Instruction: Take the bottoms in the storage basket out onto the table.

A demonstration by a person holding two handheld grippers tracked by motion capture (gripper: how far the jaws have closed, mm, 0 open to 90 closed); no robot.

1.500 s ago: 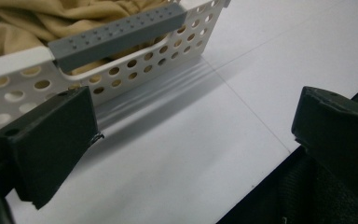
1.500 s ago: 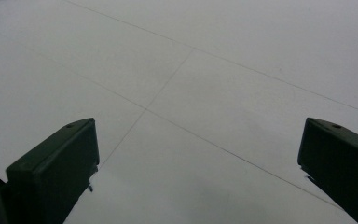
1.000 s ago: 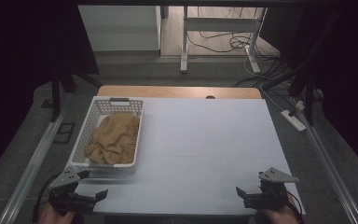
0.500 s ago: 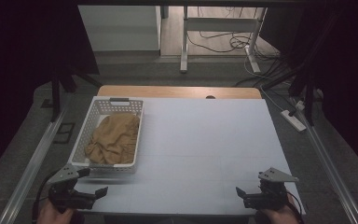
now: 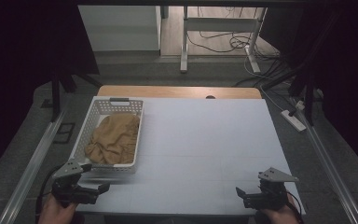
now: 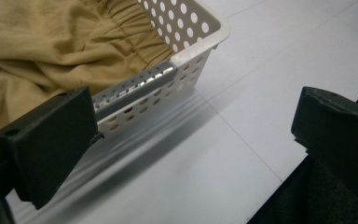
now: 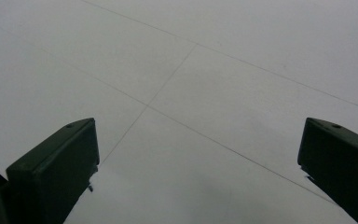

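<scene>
- The left gripper (image 5: pixel 89 190) hovers at the near left corner of the surface (image 5: pixel 205 154), jaws spread wide with nothing between them.
- In the left gripper view, the near wall of the white perforated basket (image 6: pixel 168 79) lies just ahead of the left jaw, close to it; whether they touch cannot be told.
- The basket (image 5: pixel 136 140) sits on the left side of the surface, its long side running from near to far, with a handle at the far end.
- A tan cloth (image 5: pixel 114 137) lies crumpled inside the basket and fills most of it; in the left gripper view its gathered waistband-like edge (image 6: pixel 126 28) lies against the basket's wall.
- The right gripper (image 5: pixel 251 196) is at the near right corner of the surface, well apart from the basket, jaws also wide and holding nothing.
- In the right gripper view, bare white surface (image 7: pixel 205 93) with thin crossing lines lies between and beyond the jaws.
</scene>
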